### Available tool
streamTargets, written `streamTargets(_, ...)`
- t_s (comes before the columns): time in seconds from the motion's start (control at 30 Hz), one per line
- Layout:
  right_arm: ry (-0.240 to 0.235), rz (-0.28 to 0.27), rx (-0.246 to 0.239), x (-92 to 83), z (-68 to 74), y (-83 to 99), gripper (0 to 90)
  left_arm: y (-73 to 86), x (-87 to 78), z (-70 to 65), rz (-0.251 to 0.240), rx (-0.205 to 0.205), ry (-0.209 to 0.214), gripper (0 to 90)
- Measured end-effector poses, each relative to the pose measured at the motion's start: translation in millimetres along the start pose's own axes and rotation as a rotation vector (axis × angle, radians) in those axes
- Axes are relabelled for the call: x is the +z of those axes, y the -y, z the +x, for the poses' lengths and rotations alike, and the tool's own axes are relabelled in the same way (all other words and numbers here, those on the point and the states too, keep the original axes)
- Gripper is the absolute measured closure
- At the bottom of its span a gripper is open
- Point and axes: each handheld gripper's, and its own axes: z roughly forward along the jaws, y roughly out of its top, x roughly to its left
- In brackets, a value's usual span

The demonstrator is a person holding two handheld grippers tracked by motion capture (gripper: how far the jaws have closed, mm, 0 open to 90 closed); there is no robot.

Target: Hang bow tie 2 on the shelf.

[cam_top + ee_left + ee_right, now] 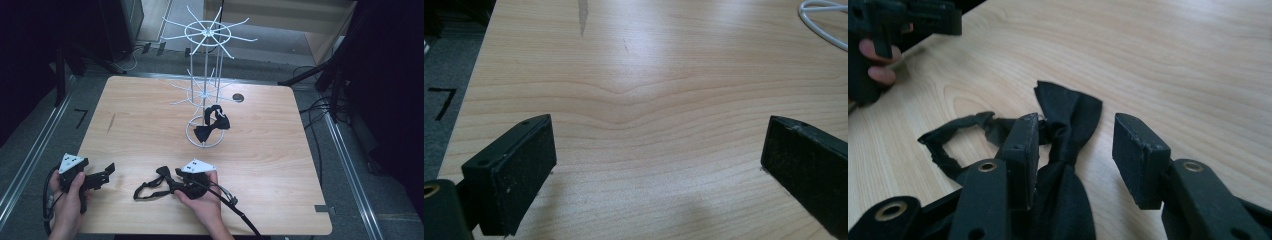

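Table [150, 115]: wire stand [206, 75] at centre rear with one bow tie [212, 122] hung low on it, second bow tie [160, 185] lying on the near edge between the right gripper's [170, 181] jaws, left gripper [107, 172] at the near left corner.

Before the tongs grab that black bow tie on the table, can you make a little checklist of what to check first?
1. Bow tie lies between the right tongs: ok, its knot sits in the gap.
2. Right tongs not yet pinching: ok, one pad touches the cloth, the other stands clear.
3. Strap free of snags: cannot tell, it loops on the table beside the tongs and part is hidden.
4. Left tongs out of the way: ok, open over bare wood.
5. White rack has room: ok, many arms are bare.
6. Other bow tie safe on the rack: ok, it hangs low near the base.
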Motion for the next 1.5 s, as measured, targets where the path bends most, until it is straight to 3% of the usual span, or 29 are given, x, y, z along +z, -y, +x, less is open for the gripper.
streamTargets(0.47,0.026,0.075,-0.04,7.8,4.6,3.8,58.2,0.0,-0.1,0.1,0.001,0.001,0.001,1.5)
streamTargets(0.67,0.048,0.099,-0.059,7.6,5.2,4.1,72.4,0.1,0.0,0.0,-0.001,0.002,0.0,1.6)
streamTargets(0.77,0.027,0.104,-0.056,7.4,4.1,4.3,78.5,0.0,0.0,0.0,0.001,0.001,0.001,1.6)
streamTargets(0.9,0.036,0.103,-0.059,6.4,4.5,4.8,78.9,0.1,-0.1,0.0,-0.001,0.001,0.0,1.5)
streamTargets(0.93,0.051,0.079,-0.079,4.5,5.6,5.3,79.0,0.0,0.0,0.1,0.0,0.001,0.002,1.5)
streamTargets(1.2,0.084,-0.046,-0.078,-11.2,1.9,-2.7,79.1,0.1,0.2,0.2,-0.002,0.0,0.002,1.5)
streamTargets(1.5,0.106,-0.117,-0.079,-25.3,-2.5,-12.1,79.0,0.1,0.0,0.0,-0.001,0.002,0.0,1.5)
